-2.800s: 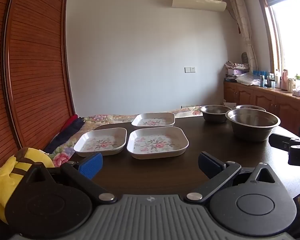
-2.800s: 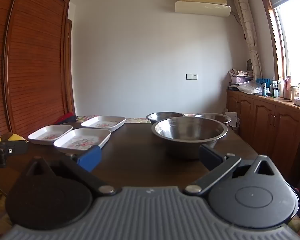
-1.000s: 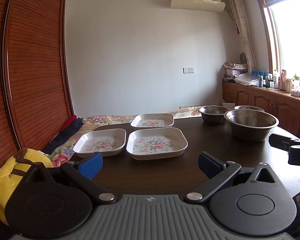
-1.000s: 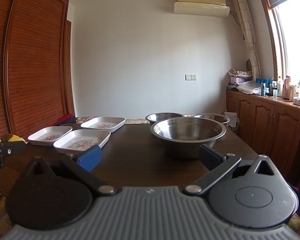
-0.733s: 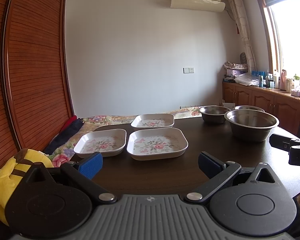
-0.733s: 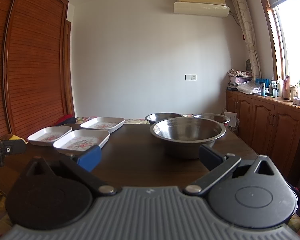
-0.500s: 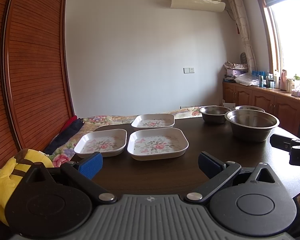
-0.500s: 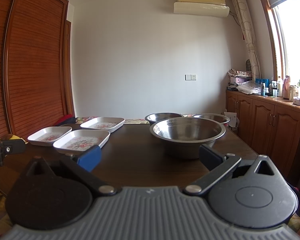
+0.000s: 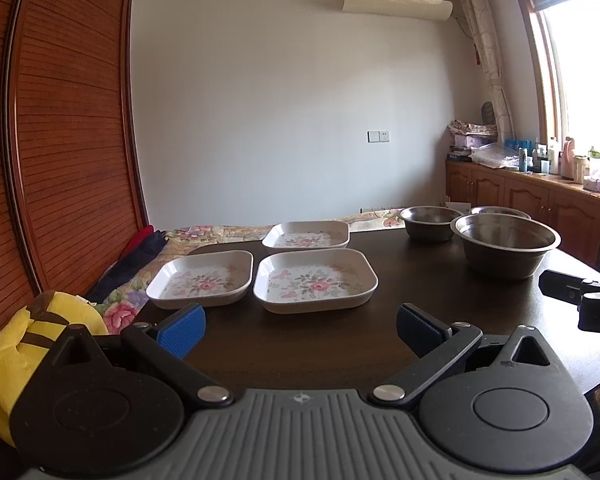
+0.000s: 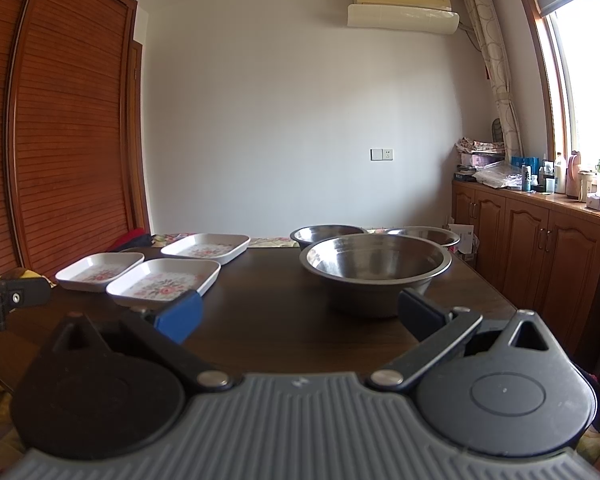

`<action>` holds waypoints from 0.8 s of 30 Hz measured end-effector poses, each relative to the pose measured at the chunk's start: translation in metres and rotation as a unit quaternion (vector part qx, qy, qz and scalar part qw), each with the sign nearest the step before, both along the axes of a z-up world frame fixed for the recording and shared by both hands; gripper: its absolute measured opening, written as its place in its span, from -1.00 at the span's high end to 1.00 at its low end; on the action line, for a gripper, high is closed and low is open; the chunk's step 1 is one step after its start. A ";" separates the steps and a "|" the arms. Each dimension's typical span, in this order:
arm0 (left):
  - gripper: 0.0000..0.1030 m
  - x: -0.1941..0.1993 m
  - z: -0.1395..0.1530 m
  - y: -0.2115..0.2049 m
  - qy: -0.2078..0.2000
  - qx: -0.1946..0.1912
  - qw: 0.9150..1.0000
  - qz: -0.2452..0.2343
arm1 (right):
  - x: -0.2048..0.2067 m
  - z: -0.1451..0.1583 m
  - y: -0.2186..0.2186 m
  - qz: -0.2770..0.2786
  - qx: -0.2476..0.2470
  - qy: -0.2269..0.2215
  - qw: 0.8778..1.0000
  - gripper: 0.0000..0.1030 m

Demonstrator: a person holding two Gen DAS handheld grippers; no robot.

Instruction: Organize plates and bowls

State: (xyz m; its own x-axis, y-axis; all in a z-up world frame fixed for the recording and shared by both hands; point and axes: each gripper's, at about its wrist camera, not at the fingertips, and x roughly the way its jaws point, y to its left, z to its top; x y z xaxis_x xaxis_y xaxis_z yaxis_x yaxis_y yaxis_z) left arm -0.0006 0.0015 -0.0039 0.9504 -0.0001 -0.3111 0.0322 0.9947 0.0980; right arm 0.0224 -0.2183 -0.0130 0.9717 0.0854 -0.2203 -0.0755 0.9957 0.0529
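Note:
Three white square floral plates lie on the dark table (image 9: 308, 344): a near one (image 9: 315, 285), one to its left (image 9: 202, 278) and a far one (image 9: 306, 235). To the right stand three steel bowls: a large one (image 9: 505, 245), a smaller one (image 9: 432, 223) and a third (image 9: 499, 211) behind. My left gripper (image 9: 300, 326) hovers open just short of the near plate, holding nothing. My right gripper (image 10: 298, 316) is open and empty before the large bowl (image 10: 374, 270). The plates (image 10: 166, 282) lie to its left.
A yellow plush toy (image 9: 24, 344) and a floral cloth (image 9: 132, 300) lie off the table's left edge. A slatted wooden door (image 9: 60, 140) lines the left. Cabinets with bottles (image 10: 548, 232) run along the right wall under a window.
Nothing has moved on the table. Both grippers have only drifted very slightly and stay open.

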 end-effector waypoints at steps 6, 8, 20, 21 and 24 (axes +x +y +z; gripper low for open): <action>-1.00 0.004 -0.007 0.005 0.008 -0.002 1.000 0.004 | 0.003 -0.005 0.000 0.002 0.005 0.009 1.000 -1.00; -1.00 0.006 -0.009 0.006 0.012 -0.003 1.000 0.006 | 0.004 -0.006 0.000 0.003 0.006 0.011 1.000 -1.00; -1.00 0.028 0.006 0.030 0.011 0.000 1.000 0.016 | 0.020 -0.009 0.019 0.050 -0.013 0.027 0.998 -1.00; -1.00 0.032 0.009 0.033 0.011 -0.001 1.000 0.017 | 0.024 -0.008 0.020 0.057 -0.010 0.031 0.998 -1.00; -1.00 0.044 0.014 0.043 0.015 -0.011 1.000 0.018 | 0.035 -0.002 0.024 0.081 0.002 0.044 0.996 -1.00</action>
State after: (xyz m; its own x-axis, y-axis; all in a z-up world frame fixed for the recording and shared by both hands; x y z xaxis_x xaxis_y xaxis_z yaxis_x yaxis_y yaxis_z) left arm 0.0432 0.0443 0.0104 0.9399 0.0265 -0.3405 -0.0004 0.9971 0.0764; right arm 0.0577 -0.1942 -0.0153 0.9216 0.2412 -0.3041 -0.2306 0.9705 0.0708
